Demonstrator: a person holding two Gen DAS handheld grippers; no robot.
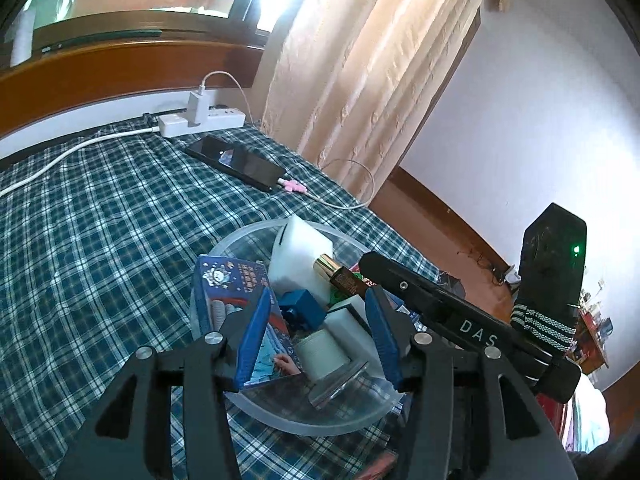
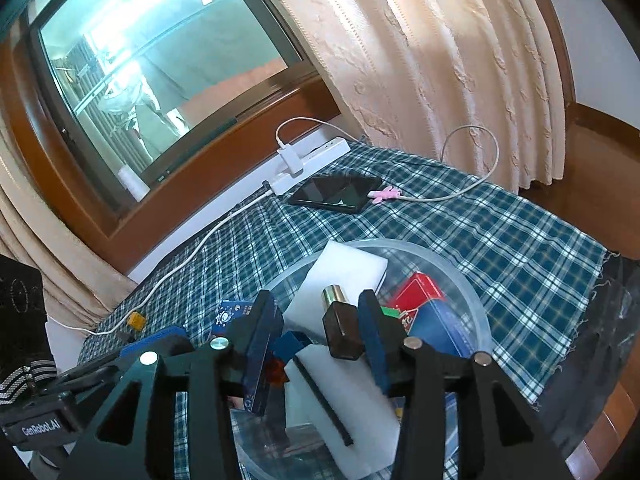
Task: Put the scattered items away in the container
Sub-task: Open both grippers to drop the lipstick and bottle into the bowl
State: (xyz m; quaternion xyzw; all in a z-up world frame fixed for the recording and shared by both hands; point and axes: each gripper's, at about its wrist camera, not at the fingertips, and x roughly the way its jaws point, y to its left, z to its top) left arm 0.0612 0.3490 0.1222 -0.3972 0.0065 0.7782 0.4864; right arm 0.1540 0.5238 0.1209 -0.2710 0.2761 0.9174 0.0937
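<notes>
A clear round container (image 1: 236,242) (image 2: 464,280) stands on the plaid cloth, holding several items. My left gripper (image 1: 318,340) hangs open over it. A white spool (image 1: 322,354) on a clear base sits between its blue pads (image 1: 252,340), which do not press on it. A blue picture box (image 1: 230,286) leans by the left pad. My right gripper (image 2: 318,342) is open above a white foam block (image 2: 352,396). A dark bottle with a gold cap (image 2: 340,330) (image 1: 340,276) lies between its fingers, close against the right one.
A red box (image 2: 418,290), a blue box (image 2: 438,328) and another white foam block (image 2: 346,270) are in the container. A small yellow thing (image 2: 135,319) lies on the cloth at left. A phone (image 2: 336,194), its cable and a power strip (image 2: 314,158) lie by the window.
</notes>
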